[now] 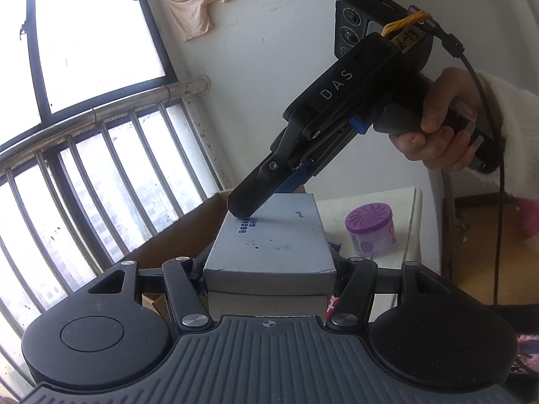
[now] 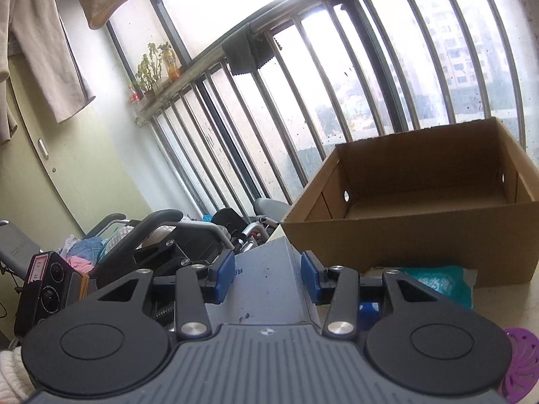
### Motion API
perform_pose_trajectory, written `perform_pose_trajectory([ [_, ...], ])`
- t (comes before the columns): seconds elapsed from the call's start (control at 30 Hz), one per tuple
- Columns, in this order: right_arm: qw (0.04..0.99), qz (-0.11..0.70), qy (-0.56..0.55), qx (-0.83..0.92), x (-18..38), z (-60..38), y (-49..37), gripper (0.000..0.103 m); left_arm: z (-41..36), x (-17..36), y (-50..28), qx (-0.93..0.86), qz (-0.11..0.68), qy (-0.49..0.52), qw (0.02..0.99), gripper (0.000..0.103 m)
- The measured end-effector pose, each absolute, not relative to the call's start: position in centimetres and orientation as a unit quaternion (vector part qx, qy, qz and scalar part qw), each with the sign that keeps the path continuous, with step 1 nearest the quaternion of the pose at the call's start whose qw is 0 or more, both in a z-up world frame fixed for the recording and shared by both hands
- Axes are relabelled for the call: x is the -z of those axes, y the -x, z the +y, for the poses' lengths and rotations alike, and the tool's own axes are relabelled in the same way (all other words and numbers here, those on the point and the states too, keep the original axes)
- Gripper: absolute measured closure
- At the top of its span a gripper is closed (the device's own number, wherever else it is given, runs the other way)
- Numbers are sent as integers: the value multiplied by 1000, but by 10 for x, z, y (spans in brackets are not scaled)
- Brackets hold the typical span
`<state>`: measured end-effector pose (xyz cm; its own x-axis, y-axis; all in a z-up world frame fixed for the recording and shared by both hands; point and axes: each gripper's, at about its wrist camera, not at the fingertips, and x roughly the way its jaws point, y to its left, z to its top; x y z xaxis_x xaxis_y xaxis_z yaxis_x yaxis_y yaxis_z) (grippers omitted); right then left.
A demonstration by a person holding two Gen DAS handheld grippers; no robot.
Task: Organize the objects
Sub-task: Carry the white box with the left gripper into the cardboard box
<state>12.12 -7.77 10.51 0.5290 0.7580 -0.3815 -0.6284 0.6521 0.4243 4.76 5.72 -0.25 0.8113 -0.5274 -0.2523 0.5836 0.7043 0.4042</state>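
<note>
**Inspector:** Nearest the lens in the left wrist view sat the left gripper [image 1: 269,262], low centre of frame, its jaws closed against both sides of the pale grey rectangular cardboard carton [image 1: 269,239]. Grip judged firm; the carton filled the gap.

**Clerk:** And the right gripper?

**Inspector:** The right gripper [image 1: 242,207] reached down from the upper right and met the carton's far top edge. In its own view the blue pads [image 2: 224,277] stood on either side of the carton [image 2: 269,282]. Whether they pressed it or merely flanked it, I could not tell.

**Clerk:** Why two tools on one carton?

**Inspector:** My judgement: the carton was wide and needed steadying, likely for transfer into the open brown corrugated cardboard box [image 2: 421,208], right of centre in the right view, just beyond the carton.

**Clerk:** Other items?

**Inspector:** A purple-lidded round air-freshener tub [image 1: 370,232] stood on the white tabletop [image 1: 407,208], right of the carton. A teal plastic packet [image 2: 441,282] lay against the box's front wall.
</note>
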Motion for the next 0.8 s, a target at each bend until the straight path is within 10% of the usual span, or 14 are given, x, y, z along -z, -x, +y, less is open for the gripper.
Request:
perform_pose_trajectory([
  [0.8,887,284,-90,-352,-146,-113,-302,58,39,-35,-246,328,81,-293,894,43],
])
